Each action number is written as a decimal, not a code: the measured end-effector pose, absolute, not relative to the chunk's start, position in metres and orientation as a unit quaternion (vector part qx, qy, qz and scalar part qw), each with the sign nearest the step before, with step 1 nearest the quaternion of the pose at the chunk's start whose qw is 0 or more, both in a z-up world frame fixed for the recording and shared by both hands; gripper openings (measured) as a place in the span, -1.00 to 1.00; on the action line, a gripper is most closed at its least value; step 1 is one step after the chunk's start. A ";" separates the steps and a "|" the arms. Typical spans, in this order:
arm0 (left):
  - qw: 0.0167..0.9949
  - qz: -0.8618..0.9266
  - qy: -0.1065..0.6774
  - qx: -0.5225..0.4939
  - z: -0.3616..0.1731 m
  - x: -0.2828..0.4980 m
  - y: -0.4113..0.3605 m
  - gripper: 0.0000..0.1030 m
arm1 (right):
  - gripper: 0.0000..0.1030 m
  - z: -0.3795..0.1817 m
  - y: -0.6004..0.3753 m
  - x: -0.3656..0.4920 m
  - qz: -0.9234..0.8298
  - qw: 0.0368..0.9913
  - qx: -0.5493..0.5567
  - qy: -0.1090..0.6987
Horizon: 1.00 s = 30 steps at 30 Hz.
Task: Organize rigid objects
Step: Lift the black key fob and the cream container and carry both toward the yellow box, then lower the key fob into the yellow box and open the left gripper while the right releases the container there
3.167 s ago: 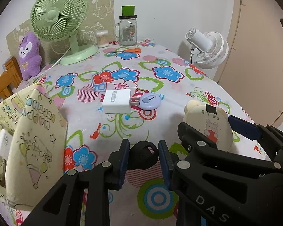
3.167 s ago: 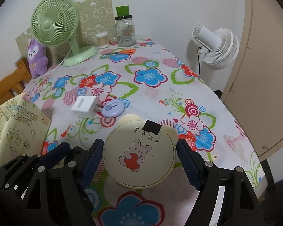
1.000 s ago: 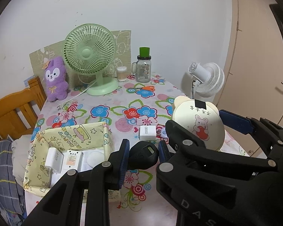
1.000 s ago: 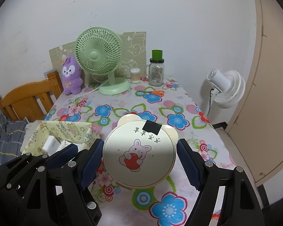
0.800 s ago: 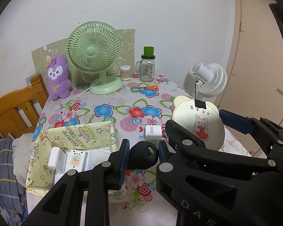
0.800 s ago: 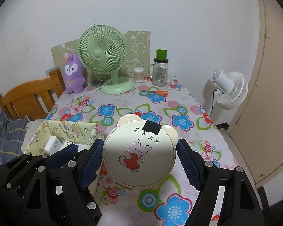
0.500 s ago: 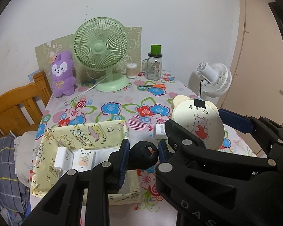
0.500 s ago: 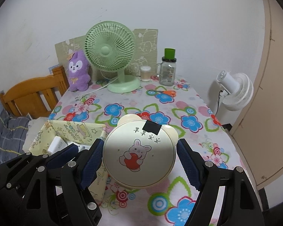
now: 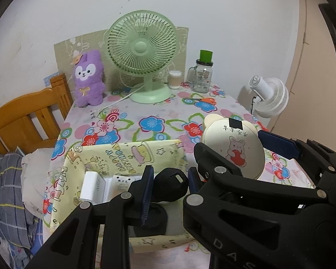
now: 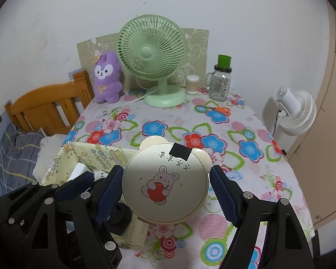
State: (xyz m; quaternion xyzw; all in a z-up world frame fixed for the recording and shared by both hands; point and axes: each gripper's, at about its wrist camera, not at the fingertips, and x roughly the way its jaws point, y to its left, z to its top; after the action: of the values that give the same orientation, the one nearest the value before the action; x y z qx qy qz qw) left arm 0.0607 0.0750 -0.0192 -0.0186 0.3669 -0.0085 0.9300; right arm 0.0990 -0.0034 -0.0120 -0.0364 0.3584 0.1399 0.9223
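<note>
My left gripper [image 9: 170, 185] is shut on a small black rounded gadget [image 9: 171, 185] and hangs over the yellow patterned fabric box [image 9: 132, 154] at the table's near left. White boxes [image 9: 93, 188] lie inside the fabric box. My right gripper [image 10: 165, 188] is shut on a cream round bear-eared case with a rabbit picture [image 10: 164, 185], held above the box's right edge. That cream case [image 9: 234, 149] also shows in the left wrist view, beside the black gadget and to its right.
On the floral tablecloth [image 10: 212, 121] stand a green desk fan [image 10: 151, 60], a purple plush [image 10: 106, 78], a glass jar with green lid [image 10: 220, 83] and orange scissors [image 10: 221, 109]. A wooden chair [image 10: 49, 109] is at left, a white floor fan [image 10: 295, 109] at right.
Both grippers have moved left and slightly down with their loads, from over the table's middle to above the fabric box. The box now lies right under the black gadget.
</note>
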 end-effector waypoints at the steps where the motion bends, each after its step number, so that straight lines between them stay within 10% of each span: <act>1: 0.929 -0.007 0.369 -0.020 -0.021 0.062 0.078 -0.39 | 0.55 -0.013 -0.001 0.100 0.141 0.921 -0.036 0.360; 30: 0.912 0.016 0.405 -0.060 -0.060 0.097 0.131 -0.38 | 0.55 -0.052 0.056 0.144 0.177 0.897 -0.064 0.401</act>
State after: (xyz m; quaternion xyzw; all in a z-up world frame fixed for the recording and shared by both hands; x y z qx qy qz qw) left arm 0.0968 0.1307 -0.0598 -0.0597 0.4053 0.0165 0.9121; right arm 0.1435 0.0563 -0.0521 -0.0635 0.4008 0.1774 0.8966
